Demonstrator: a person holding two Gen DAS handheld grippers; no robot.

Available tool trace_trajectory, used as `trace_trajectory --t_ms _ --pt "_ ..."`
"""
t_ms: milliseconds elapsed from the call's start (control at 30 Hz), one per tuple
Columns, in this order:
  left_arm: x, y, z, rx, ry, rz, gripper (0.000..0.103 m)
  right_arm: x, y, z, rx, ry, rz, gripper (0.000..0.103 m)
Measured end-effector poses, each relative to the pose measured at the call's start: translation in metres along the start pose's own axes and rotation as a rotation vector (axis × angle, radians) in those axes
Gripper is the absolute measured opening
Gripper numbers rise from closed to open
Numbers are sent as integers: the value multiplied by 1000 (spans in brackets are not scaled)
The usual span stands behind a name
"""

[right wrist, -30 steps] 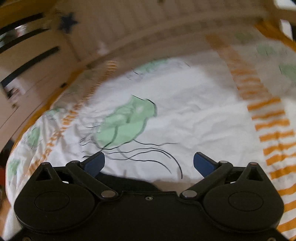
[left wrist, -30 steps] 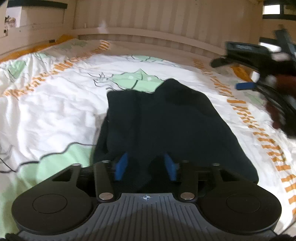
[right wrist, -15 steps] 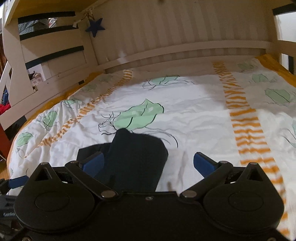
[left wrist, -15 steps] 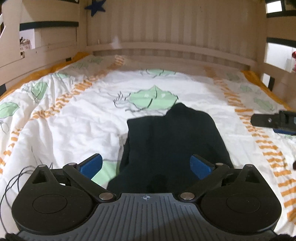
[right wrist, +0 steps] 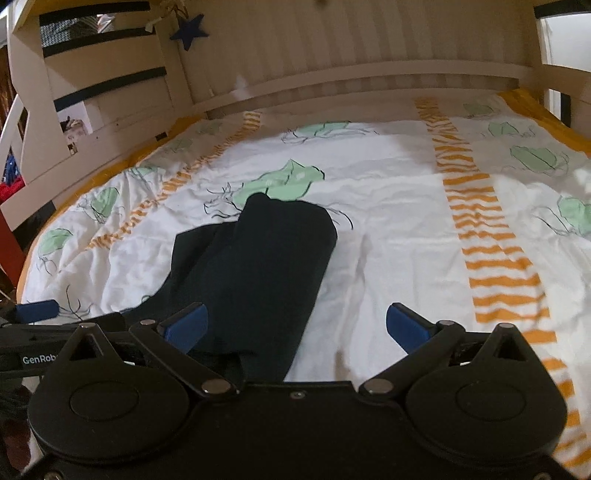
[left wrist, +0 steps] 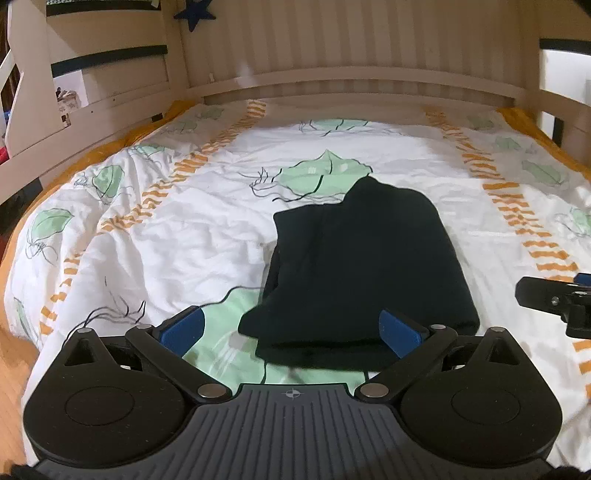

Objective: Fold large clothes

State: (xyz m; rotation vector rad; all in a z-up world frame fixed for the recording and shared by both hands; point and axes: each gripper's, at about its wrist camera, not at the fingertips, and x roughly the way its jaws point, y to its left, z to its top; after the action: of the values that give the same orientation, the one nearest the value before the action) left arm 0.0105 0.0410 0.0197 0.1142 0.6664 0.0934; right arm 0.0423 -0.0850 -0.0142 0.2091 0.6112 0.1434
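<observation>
Each black hand-held gripper point(left wrist: 291, 330) has blue finger pads point(left wrist: 183, 329) and silver pivot screws.

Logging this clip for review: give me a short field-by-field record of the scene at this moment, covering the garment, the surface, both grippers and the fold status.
garment: dark garment, folded into a compact stack, lying flat
surface: bed quilt, white with green leaves and orange stripes
left gripper: open, empty, at the garment's near edge
right gripper: open, empty, to the garment's right side
contact: neither gripper grips the cloth
background: pale wooden bed frame, blue star hanging on it
fold status: appears folded and released
</observation>
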Motion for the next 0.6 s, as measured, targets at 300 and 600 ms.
trace_trajectory --t_ms 300,600 --pt "-3 7 -10 -59 57 -28 102 -18 11 -11 -57 2 -61 102" --pt "-7 9 -18 -65 84 -31 102 -24 19 -20 -45 42 -89 102"
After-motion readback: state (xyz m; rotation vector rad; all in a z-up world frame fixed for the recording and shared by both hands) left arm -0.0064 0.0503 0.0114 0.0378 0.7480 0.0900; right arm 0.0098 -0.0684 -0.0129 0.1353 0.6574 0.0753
